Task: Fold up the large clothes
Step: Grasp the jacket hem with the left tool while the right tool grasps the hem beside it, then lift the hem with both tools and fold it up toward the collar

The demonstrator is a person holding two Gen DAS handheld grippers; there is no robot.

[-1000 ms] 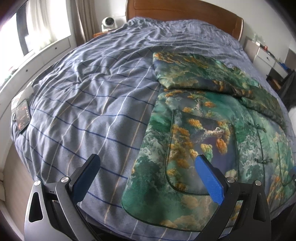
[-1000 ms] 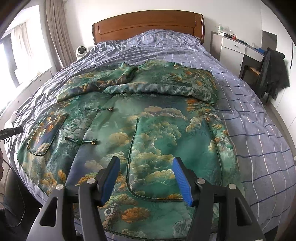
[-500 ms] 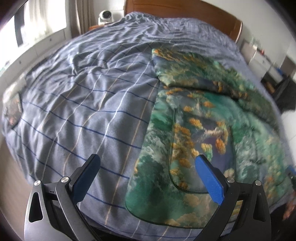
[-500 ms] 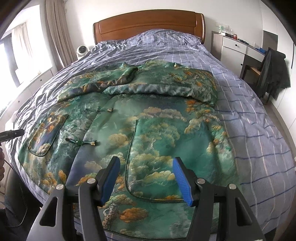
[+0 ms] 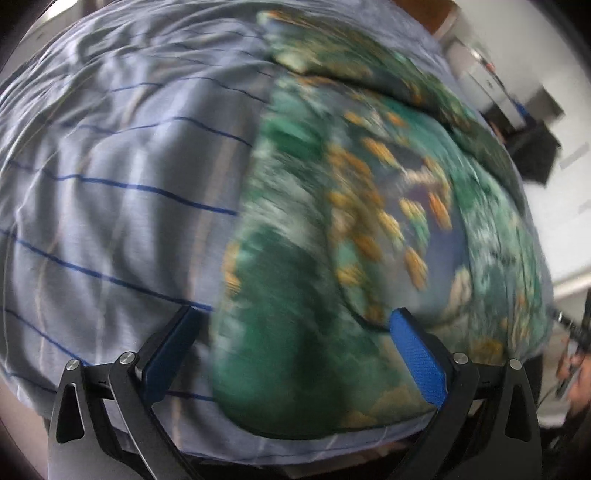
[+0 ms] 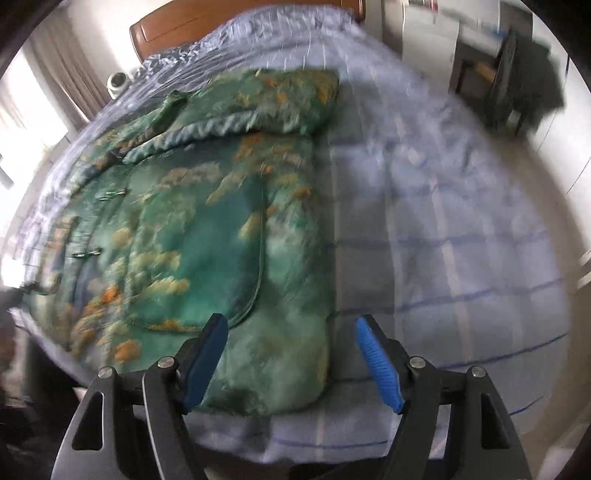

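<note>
Left wrist view, garment: I see the green jacket (image 5: 369,221), printed with orange and pale clouds, spread flat on the bed (image 5: 110,184); its near hem corner lies at the bed's near edge.
Left wrist view, bedding: a grey-blue cover with thin dark blue lines, bare to the left of the jacket.
Left wrist view, jaws: my left gripper (image 5: 291,343) has its jaws wide, one blue pad over the cover, the other over the jacket, the hem corner showing between them. Nothing is pinched.
Left wrist view, sharpness: heavily blurred, so I cannot tell whether the pads touch the cloth.
Left wrist view, edge: a hand (image 5: 576,376) shows at the far right with a dark tool.
Right wrist view, garment: the jacket (image 6: 207,236) covers the left part of the bed (image 6: 461,221); its folded-in sleeve (image 6: 258,107) lies across the top, near the wooden headboard (image 6: 221,22).
Right wrist view, jaws: my right gripper (image 6: 290,362) is opening; the jacket's right hem corner sits between the pads, ungripped.
Right wrist view, surroundings: a dark chair (image 6: 524,74) stands beyond the bed at upper right.
</note>
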